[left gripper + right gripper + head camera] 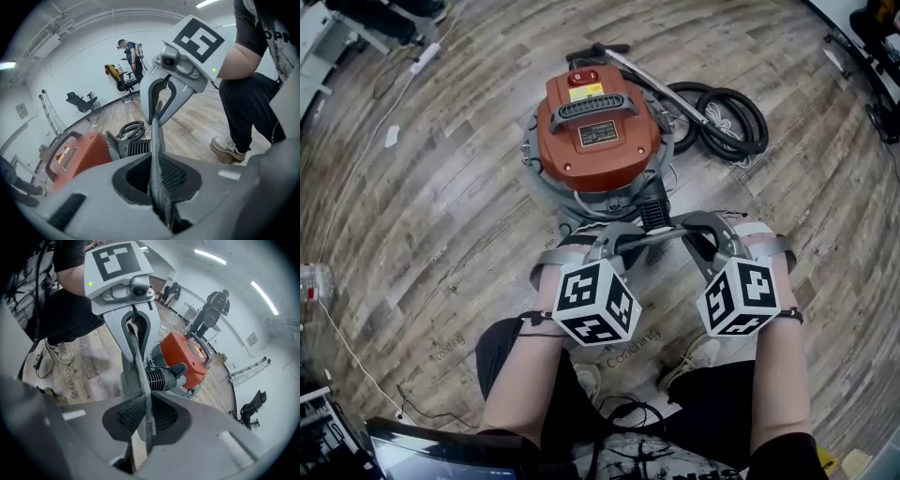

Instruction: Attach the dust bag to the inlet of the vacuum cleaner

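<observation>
We are holding the thin grey fabric dust bag stretched taut between both grippers, just in front of the black ribbed inlet of the round orange vacuum cleaner. The left gripper is clamping its fingers on one edge of the bag, and the right gripper on the other. The cleaner is standing on the wooden plank floor, with a black coiled hose lying beside it.

You are holding your left gripper and right gripper side by side at the centre of the frame, both tipping downward and away from you, with their tips angling in toward each other. Each pair of jaws is clamping an end of a thin grey strip running between them. Your forearms are reaching up from the bottom edge.
</observation>
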{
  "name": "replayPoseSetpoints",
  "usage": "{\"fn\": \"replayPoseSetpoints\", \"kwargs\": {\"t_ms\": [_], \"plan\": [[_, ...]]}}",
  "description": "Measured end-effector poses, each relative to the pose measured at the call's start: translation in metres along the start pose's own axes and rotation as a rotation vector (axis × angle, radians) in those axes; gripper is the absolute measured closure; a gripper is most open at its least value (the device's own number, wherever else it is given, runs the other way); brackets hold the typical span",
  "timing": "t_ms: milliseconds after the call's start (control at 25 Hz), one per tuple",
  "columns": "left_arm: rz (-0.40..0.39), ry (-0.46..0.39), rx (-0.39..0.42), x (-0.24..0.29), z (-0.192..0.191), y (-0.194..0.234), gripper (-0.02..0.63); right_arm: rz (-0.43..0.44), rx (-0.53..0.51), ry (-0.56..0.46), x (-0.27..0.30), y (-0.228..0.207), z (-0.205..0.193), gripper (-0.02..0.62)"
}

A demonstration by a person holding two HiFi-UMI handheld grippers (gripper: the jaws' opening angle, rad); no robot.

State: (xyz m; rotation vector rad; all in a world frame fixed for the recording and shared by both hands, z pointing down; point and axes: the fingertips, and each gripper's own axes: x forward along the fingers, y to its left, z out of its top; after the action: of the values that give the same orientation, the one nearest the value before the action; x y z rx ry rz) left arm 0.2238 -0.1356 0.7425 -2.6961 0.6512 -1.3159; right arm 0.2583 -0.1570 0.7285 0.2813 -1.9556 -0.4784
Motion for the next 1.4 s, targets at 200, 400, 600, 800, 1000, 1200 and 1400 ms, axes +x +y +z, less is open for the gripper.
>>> {"fn": "replayPoseSetpoints", "kwargs": {"t_ms": [200,400,600,800,1000,1200,1400], "plan": [[-0.002,0.015,-0.056,0.008,-0.017,0.006,0.568,-0.030,-0.051,0.002,0.002,-0.006,0.014,0.558],[0.000,-0.005,-0.060,0.006,0.000,0.008,0.572,-0.002,0.017,-0.005,0.007,-0.006,-0.004,0.558],[-0.010,0.011,-0.003,0.008,0.016,0.011,0.574,0.031,0.079,-0.005,0.015,-0.004,-0.022,0.555],[-0.016,0.015,0.008,0.006,0.013,0.007,0.577,0.091,0.165,-0.057,0.016,-0.002,-0.018,0.524],[-0.016,0.038,0.035,0.006,0.012,0.006,0.578,0.155,0.159,-0.028,0.022,0.003,-0.020,0.503],[-0.008,0.037,0.032,0.005,0.008,0.009,0.578,0.178,0.041,0.009,0.029,0.009,-0.016,0.555],[0.004,0.114,0.017,0.009,-0.017,0.007,0.578,0.159,-0.062,0.016,0.021,0.006,0.000,0.555]]}}
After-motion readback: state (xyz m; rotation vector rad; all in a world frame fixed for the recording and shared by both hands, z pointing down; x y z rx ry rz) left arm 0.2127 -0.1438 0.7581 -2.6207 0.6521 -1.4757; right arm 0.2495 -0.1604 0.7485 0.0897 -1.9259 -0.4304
